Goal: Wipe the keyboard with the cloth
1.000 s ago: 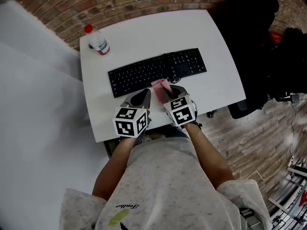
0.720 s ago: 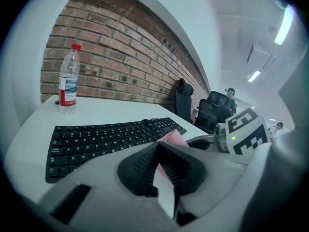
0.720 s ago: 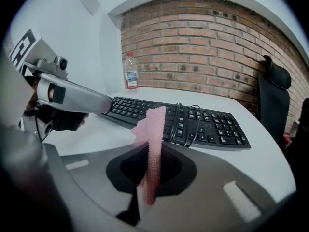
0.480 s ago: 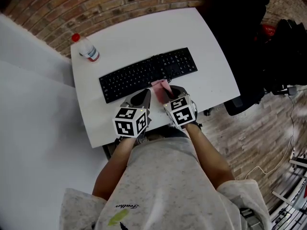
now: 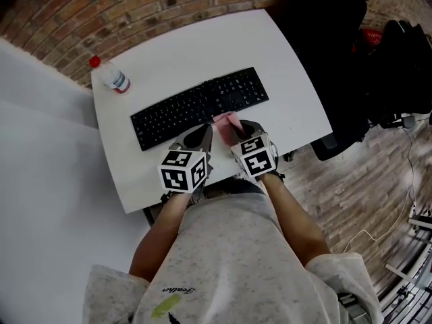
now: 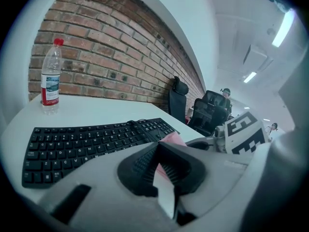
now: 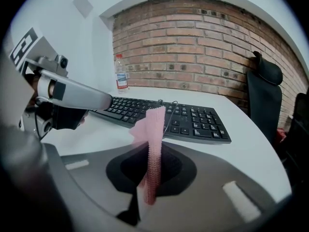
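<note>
Pink cloth [image 7: 153, 144] stands pinched upright in our right gripper [image 5: 237, 132], whose jaws are clenched on it. Its free end reaches the near edge of the black keyboard [image 5: 196, 106], at the board's 5 o'clock; we cannot tell whether it touches the keys. At the cloth's 9 o'clock, just beside it, our left gripper [image 5: 202, 135] has its jaws pressed together on nothing. The keyboard lies slantwise on the white table [image 5: 202, 46]. A clear, red-capped bottle [image 5: 108, 75] stands at the keyboard's 10 o'clock, well apart. A black chair [image 5: 324, 39] sits at 2 o'clock, by the brick wall [image 5: 135, 5].
</note>
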Available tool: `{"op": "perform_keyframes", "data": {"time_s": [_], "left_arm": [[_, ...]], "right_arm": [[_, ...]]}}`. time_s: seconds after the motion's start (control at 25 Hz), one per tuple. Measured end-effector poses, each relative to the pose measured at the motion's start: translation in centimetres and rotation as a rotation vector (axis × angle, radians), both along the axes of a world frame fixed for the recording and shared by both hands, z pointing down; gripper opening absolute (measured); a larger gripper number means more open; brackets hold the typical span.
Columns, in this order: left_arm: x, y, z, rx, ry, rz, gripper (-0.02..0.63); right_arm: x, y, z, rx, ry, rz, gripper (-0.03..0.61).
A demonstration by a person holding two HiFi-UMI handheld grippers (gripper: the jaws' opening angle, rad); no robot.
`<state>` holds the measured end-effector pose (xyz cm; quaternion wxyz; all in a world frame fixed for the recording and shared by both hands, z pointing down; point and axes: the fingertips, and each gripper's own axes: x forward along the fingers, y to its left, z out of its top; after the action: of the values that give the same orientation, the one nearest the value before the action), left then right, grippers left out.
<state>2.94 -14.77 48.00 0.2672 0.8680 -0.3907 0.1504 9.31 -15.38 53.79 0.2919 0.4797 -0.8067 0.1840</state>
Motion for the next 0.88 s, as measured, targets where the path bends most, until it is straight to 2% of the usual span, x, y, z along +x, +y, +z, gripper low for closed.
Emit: {"op": "perform_keyframes", "data": {"time_s": [0.88], "left_arm": [[4.3,-2.1,0.4,-0.002,-0.014,0.04,-0.003]], "right_arm": [[5.8,-2.0,0.4,-0.001,0.006,0.068,0.023]]}}
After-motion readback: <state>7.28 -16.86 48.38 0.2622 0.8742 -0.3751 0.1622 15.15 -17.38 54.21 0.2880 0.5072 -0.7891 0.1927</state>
